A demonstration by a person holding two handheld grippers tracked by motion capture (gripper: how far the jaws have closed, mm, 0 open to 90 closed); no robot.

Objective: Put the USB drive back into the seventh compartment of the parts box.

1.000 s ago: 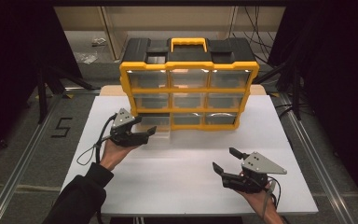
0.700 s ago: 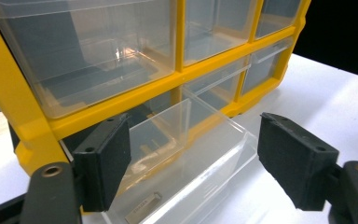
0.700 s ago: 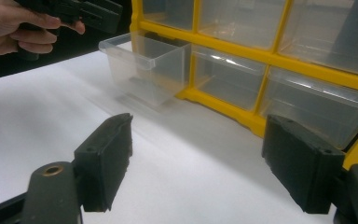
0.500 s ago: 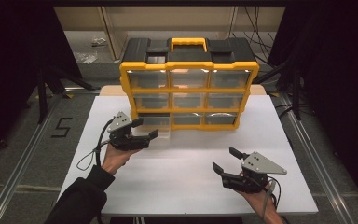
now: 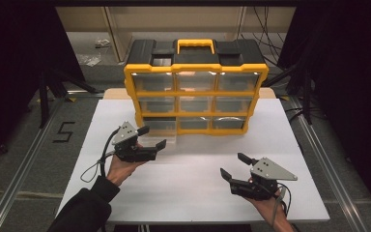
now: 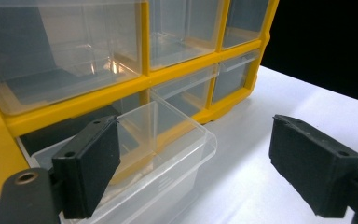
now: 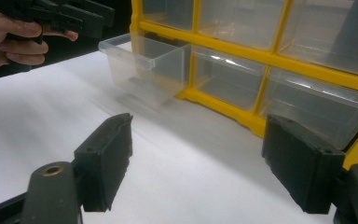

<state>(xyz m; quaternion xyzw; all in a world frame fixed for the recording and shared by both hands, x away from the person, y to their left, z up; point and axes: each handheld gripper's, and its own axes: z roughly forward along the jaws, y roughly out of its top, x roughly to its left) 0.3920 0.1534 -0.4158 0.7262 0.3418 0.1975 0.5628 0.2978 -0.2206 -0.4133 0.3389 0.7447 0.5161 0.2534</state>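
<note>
1. There's a yellow organizer (image 5: 195, 99) with clear drawers, three across and three down, standing on the white table (image 5: 193, 188) toward its far side. It has a black top and a yellow handle (image 5: 194, 45).
2. The bottom-left drawer (image 5: 166, 140) is pulled partway out of its slot, so it sticks out over the table in front of the cabinet. In the left gripper view you can see it's clear plastic (image 6: 163, 149) and looks empty. The right gripper view shows it (image 7: 144, 65) jutting out too.
3. The left gripper (image 5: 155, 137) sits just in front of that drawer, on its left side. Its jaws have just been opening and now stand wide apart. The drawer's front corner sits between them in the left gripper view, but the pads aren't pressing on it.
4. The right gripper (image 5: 234, 166) is well apart from the cabinet, near the front right of the table, jaws spread with just bare table between them.
5. The other drawers all look pushed in.
</note>
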